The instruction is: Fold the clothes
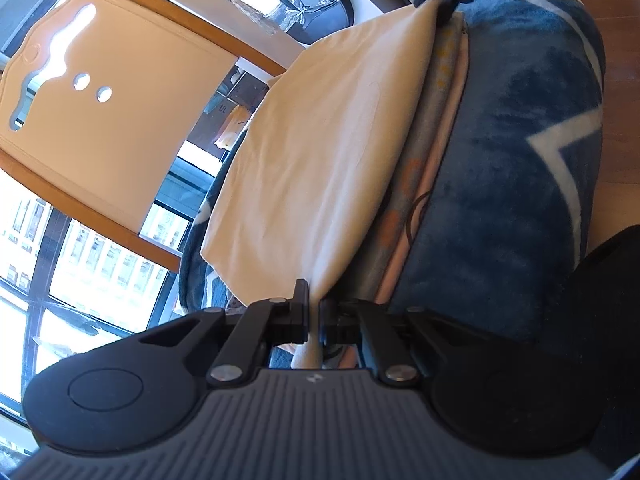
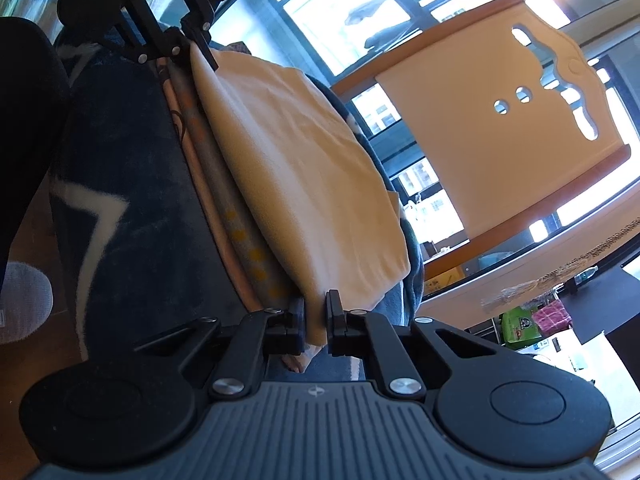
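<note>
We pinch the tan cloth point(image 1: 320, 152) with both tools. Our left gripper point(image 1: 314, 312) is pressed tight on one corner, at 6 o'clock in its view. Our right gripper point(image 2: 316, 312) squeezes the other corner, and in the left view it shows up at 1 o'clock. The cloth hangs stretched between them, just beside a stack of folded clothes point(image 2: 224, 196) on the blue blanket point(image 1: 520, 160).

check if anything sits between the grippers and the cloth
Nothing visible does. The left gripper and the right gripper are each already shut on an edge of the tan cloth, which is lifted off the patterned garment on the blue blanket.
</note>
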`<act>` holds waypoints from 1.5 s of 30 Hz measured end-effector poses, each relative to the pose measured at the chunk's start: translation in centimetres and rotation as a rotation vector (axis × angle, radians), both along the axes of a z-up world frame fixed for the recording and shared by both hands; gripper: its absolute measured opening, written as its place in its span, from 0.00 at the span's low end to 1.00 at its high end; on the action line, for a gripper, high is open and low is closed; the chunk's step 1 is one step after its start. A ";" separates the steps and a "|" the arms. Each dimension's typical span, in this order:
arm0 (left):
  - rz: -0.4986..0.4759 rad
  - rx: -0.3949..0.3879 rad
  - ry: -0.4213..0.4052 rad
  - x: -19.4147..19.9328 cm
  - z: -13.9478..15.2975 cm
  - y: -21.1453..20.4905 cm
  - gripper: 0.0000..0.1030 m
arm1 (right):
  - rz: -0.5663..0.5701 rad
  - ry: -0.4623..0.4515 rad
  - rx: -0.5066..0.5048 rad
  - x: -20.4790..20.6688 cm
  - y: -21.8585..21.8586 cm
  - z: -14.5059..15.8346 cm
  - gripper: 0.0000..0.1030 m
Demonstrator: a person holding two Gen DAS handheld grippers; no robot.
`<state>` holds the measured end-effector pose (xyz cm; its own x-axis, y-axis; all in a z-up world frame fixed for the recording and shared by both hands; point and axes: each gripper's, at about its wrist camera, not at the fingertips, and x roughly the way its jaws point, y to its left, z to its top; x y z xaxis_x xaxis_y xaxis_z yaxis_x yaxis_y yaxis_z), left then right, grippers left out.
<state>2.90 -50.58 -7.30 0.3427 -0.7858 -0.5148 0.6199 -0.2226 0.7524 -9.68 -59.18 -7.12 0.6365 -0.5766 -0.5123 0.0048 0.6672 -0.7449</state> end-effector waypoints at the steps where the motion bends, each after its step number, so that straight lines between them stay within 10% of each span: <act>1: -0.002 0.002 -0.004 -0.1 -0.1 0.0 0.04 | 0.004 0.016 -0.010 0.1 0.0 -0.4 0.09; 14: 0.148 -0.024 0.157 2.0 2.4 3.1 0.19 | -0.119 -0.020 0.080 -1.4 0.4 1.0 0.28; 20: 0.303 -0.110 0.371 3.6 4.6 5.2 0.46 | -0.335 -0.300 0.440 -4.4 0.2 4.6 0.47; 22: 0.356 -0.150 0.455 3.8 5.3 5.5 0.75 | -0.409 -0.415 0.556 -5.3 0.2 5.8 0.59; 26: 0.421 -0.235 0.588 3.4 6.5 6.1 0.97 | -0.480 -0.538 0.682 -6.2 1.6 7.3 0.97; 45: 0.591 -0.322 0.800 -1.2 9.6 10.8 0.99 | -0.669 -0.552 0.869 -8.4 4.4 8.5 1.00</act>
<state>1.70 -39.74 2.32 0.3687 -0.7443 -0.5568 0.9079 0.4168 0.0440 -18.06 -54.79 1.37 0.5995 -0.4739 -0.6450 0.7108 0.6857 0.1568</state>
